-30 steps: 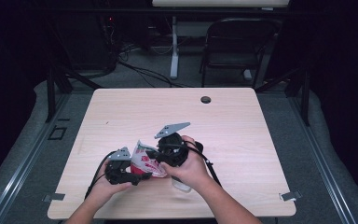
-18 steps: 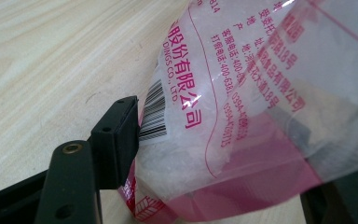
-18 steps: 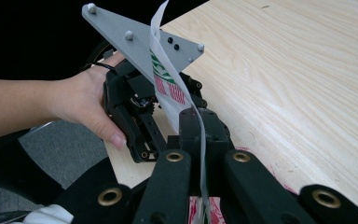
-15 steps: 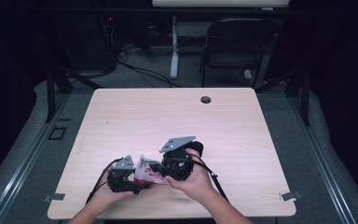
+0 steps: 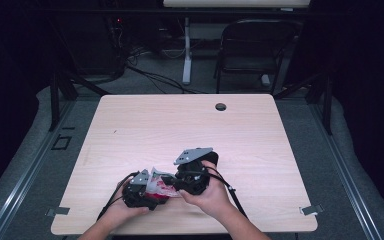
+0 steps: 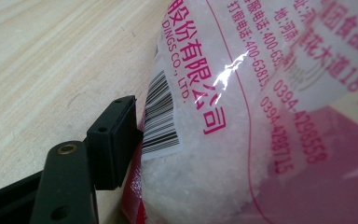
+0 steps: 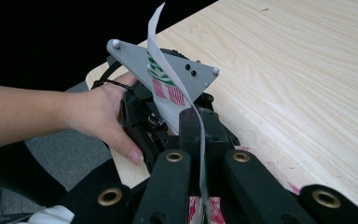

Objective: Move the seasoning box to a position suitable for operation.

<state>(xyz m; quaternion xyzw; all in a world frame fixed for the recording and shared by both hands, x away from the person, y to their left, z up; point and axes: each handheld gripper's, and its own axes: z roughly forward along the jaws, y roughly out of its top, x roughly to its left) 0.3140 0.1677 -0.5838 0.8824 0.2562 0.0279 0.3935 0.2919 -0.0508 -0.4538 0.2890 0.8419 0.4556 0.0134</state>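
Bag lengthwise between both grippers

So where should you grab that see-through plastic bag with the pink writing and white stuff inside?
Probably by its flat sealed edges, not the bulging middle. The see-through plastic bag is plump and slippery with white grains, so jaws would likely slide off there. The right gripper already pinches a thin flat strip of an edge, and the left gripper meets the bag from the opposite side, near the barcode.

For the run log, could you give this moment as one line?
left gripper: shut on bag | right gripper: shut on bag edge | table
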